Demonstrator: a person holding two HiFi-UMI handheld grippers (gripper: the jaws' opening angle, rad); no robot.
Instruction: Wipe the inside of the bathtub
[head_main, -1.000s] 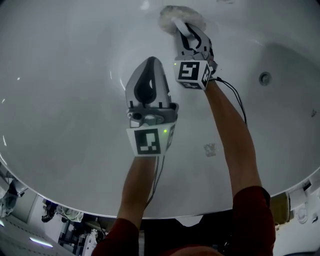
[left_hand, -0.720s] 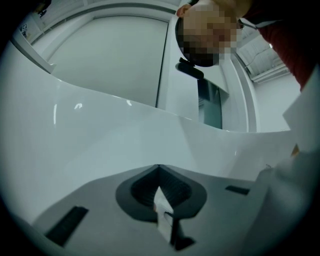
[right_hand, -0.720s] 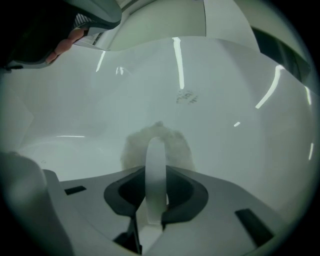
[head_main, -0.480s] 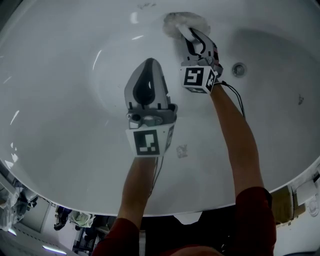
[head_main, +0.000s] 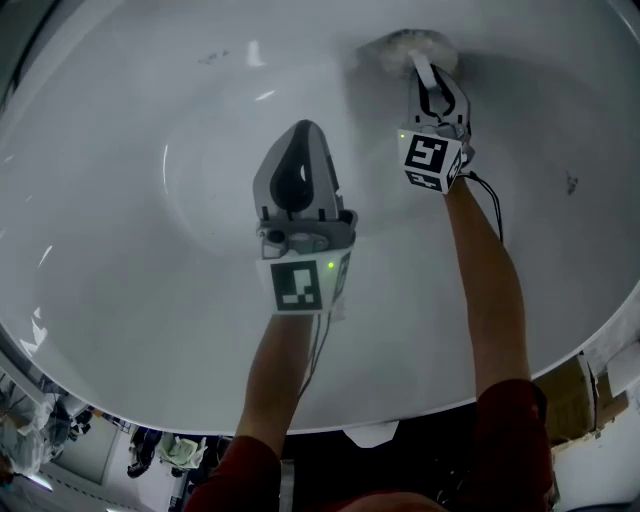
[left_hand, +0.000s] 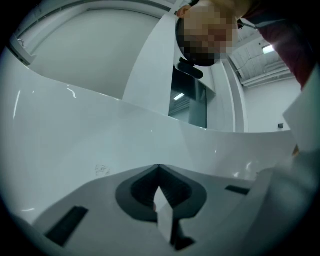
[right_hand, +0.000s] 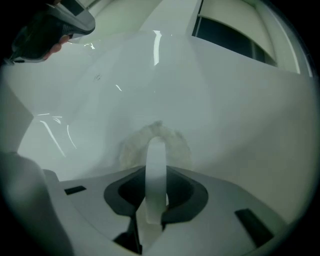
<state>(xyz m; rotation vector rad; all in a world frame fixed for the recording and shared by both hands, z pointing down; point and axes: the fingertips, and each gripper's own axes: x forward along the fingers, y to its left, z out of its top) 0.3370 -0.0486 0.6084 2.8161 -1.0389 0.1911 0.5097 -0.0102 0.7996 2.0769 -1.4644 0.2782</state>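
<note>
R gripper (head_main: 419, 64): fingers (right_hand: 155, 175) pressed together and clamped on a fluffy off-white pad (head_main: 408, 44) at the tips. Pad lies against the bathtub (head_main: 140, 260) wall, far right of the basin. It's roundish and shaggy w/ fuzzy edges.

L gripper (head_main: 303, 130): fingers (left_hand: 164, 215) closed tight, nothing btwn them. It's near the middle of the tub, well apart from the pad. Can't tell if the tips touch the surface.

Tub is white, glossy and smoothly curved, w/ light streaks on it. Both grippers are grey plastic, each w/ a black-and-white marker cube (head_main: 300, 285) at the near end. A thin black cable (head_main: 492, 205) leaves the R one.

Both forearms (head_main: 485, 290) are bare and stretched away from the person into the tub, R reaching farther than L. Dark red sleeves (head_main: 510, 430) show at the near edge.
</note>
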